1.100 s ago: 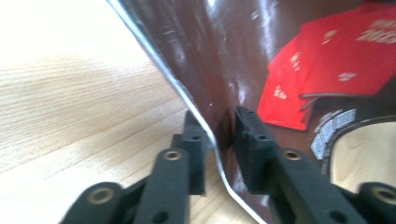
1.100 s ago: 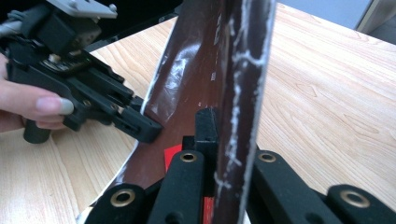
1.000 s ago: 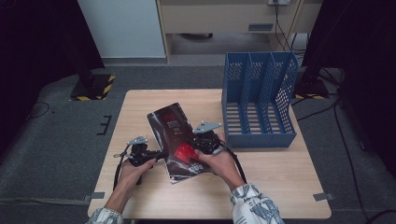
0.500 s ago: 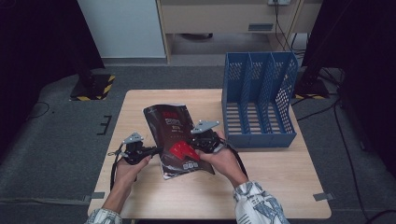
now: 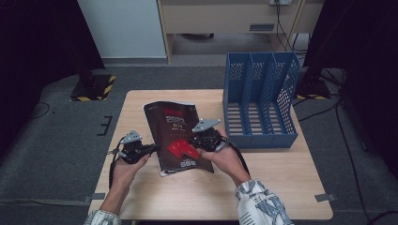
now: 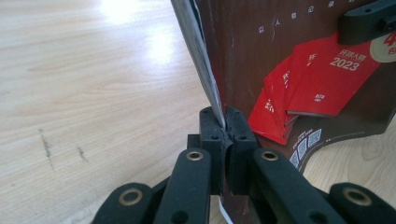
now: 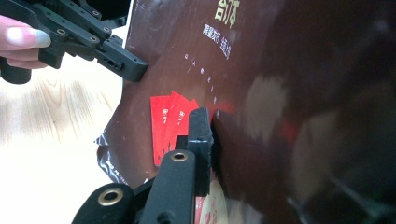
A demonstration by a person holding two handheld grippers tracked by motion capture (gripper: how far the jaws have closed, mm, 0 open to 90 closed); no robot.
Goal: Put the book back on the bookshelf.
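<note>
Just beyond your right hand the blue file rack (image 5: 261,105) stands upright on the bench (image 5: 281,187), its slots open toward you. Your left claw (image 6: 224,122) pinches the dark magazine (image 5: 176,136) at its left edge; your right claw (image 5: 202,140), jaws just easing apart, grips its right side, holding it tilted above the bench.

Magazine (image 5: 176,136) on table (image 5: 281,183) centre; file rack (image 5: 261,101) right of it, at table's far-right.

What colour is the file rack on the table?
Blue, with perforated walls; the file rack shows best in the high view.
</note>
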